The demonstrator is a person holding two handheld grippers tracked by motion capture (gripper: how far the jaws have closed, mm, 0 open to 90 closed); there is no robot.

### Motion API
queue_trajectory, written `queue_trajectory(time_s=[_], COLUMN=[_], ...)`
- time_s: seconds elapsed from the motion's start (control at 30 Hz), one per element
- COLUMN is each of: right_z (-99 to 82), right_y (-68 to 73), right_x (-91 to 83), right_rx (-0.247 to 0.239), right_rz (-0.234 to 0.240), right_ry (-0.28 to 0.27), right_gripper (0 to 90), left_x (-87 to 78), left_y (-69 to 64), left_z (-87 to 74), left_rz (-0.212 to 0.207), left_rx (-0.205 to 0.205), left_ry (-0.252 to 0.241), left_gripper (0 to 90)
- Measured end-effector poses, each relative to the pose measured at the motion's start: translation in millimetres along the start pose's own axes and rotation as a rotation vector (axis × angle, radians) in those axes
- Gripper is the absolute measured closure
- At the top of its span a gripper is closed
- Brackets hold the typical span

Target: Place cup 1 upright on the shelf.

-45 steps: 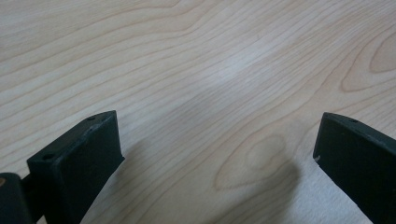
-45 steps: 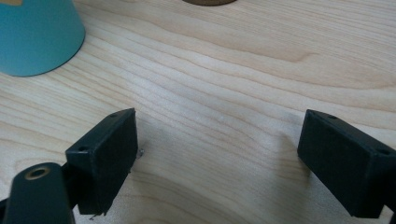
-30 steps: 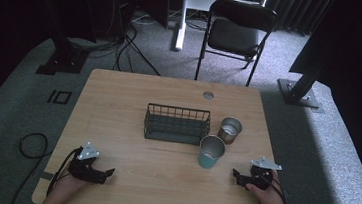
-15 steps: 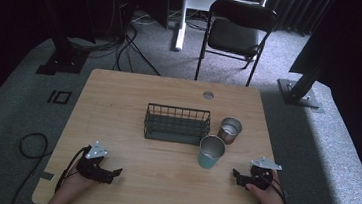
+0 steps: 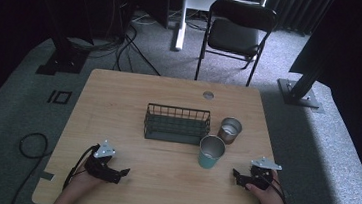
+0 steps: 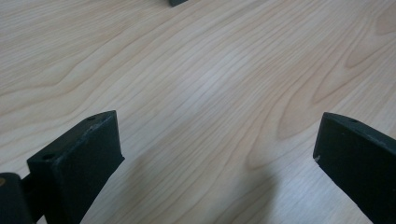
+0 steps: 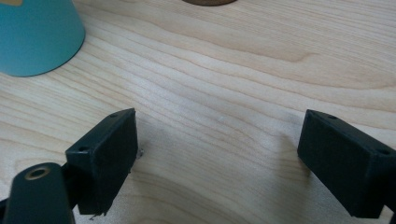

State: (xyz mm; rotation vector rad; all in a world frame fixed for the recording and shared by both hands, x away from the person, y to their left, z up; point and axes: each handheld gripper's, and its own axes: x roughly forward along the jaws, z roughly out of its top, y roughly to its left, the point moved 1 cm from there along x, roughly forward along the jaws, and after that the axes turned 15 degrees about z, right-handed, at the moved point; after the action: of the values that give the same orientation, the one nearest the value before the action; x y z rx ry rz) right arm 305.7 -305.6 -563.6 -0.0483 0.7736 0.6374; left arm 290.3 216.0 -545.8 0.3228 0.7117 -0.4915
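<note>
Now we hold both claws low over the table (image 5: 119,91), one at each near corner, and neither grips anything. Our left claw (image 5: 121,173) sits by the near left edge with its jaws spread wide; in the left gripper view (image 6: 217,158) bare wood lies between them, and a dark corner of the basket (image 6: 176,2) just shows far ahead at the top edge. From above, the basket (image 5: 177,123) stands well ahead of the left claw and to its right, near the middle of the table.

Our right claw (image 5: 237,175) rests by the near right edge, jaws likewise wide apart with only wood between them in the right gripper view (image 7: 217,156). The teal cup (image 5: 211,152) stands upright just ahead of this claw and to its left, near but not touching; in the right gripper view its base (image 7: 37,35) sits beyond the left jaw. A second, metal cup (image 5: 229,130) stands farther ahead of the right claw, just beyond the teal one and beside the basket's right end; whether the two cups touch we cannot tell. Its foot (image 7: 208,2) barely shows at the top edge of the right gripper view.

Our hands grip the claws from behind, cables trailing back toward us.
</note>
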Motion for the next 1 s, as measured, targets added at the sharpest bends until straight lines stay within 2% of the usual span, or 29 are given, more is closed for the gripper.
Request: queue_trajectory(time_s=[0.43,1.0], right_z=[0.0,0.0], right_y=[0.0,0.0], right_x=[0.0,0.0], right_rx=[0.0,0.0], right_rz=[0.0,0.0], right_ry=[0.0,0.0], right_gripper=[11.8,11.8], left_x=[6.5,17.3], left_y=[-9.9,-36.5], left_z=[10.3,35.8], left_rz=[-0.029,-0.097], left_rx=[0.018,0.075], left_ry=[-0.001,-0.031], left_gripper=[1.6,1.6])
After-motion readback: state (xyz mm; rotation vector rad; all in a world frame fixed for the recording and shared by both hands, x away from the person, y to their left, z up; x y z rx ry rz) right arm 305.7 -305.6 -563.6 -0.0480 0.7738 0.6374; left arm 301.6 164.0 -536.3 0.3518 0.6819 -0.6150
